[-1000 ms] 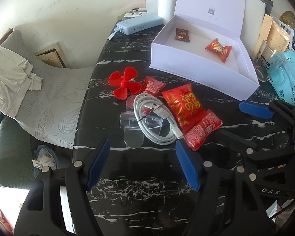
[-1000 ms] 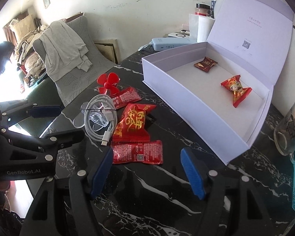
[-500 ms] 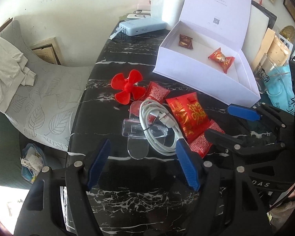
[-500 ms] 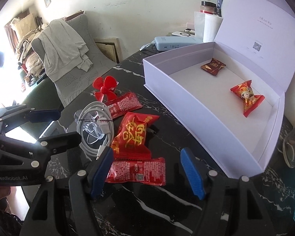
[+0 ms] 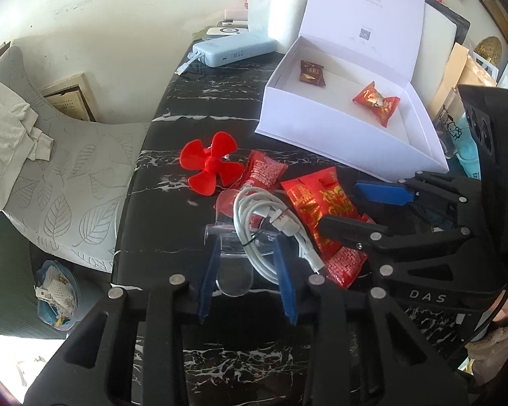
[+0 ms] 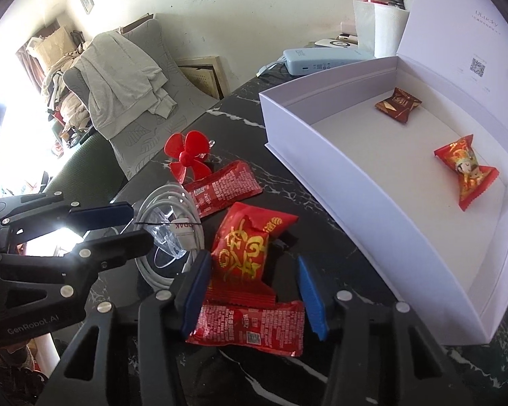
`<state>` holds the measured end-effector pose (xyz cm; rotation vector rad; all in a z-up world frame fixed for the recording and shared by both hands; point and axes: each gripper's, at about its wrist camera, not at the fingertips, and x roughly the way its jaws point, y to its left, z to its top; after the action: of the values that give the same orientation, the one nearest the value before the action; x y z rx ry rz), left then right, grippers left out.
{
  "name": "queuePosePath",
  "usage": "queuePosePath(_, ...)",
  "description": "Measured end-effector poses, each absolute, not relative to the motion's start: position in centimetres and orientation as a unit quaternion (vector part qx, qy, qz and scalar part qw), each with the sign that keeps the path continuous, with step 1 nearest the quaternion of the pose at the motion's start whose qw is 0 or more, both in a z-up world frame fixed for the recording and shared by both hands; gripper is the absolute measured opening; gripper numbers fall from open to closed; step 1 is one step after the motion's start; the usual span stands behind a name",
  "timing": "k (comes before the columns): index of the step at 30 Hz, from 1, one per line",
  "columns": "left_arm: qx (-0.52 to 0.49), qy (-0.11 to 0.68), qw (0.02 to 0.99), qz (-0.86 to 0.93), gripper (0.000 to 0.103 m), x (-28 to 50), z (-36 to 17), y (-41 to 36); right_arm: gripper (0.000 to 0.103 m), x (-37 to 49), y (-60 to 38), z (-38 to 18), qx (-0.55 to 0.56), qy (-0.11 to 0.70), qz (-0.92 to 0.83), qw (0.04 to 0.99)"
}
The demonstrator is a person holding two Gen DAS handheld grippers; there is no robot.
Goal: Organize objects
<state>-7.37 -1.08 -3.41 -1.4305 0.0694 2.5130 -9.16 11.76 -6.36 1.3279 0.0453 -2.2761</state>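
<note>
On the black marble table lie a clear plastic stand [image 5: 233,270], a coiled white cable [image 5: 271,223], a red fan blade [image 5: 208,162] and several red snack packets. My left gripper [image 5: 247,270] is open, its blue fingers straddling the clear stand and cable. My right gripper [image 6: 254,287] is open, its fingers either side of the large red packet [image 6: 247,240], with a flat red packet [image 6: 250,328] below it. The open white box [image 6: 362,196] holds two candies [image 6: 467,169].
A light blue power bank [image 5: 233,52] lies at the far table end by a paper roll [image 5: 274,13] and jars. A grey cushioned chair [image 5: 61,182] with clothes stands left of the table. Bags and a glass crowd the right side behind the box.
Both grippers moved forward and down over the pile. The left fingers narrowed around the clear stand and cable; the right fingers narrowed around the large red packet.
</note>
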Motion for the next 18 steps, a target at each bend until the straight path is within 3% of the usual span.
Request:
queuePosePath(3, -0.493, 0.029, 0.127, 0.860, 0.030, -7.6, -3.6, -0.7, 0.032, -9.1, 11.6, -6.5, 0.490, 0.012, -0.832, 0.260)
queuePosePath(9, -0.492, 0.076, 0.125, 0.858, 0.014, -7.2, -4.1, 0.7, 0.030, -8.5, 12.0, -6.0, 0.473, 0.011, -0.843, 0.257)
queuePosePath(18, -0.484, 0.063, 0.151, 0.860, 0.012, -5.5, -2.8, 0.9, 0.030, -5.9, 12.8, -4.3, 0.460, 0.004, -0.847, 0.266)
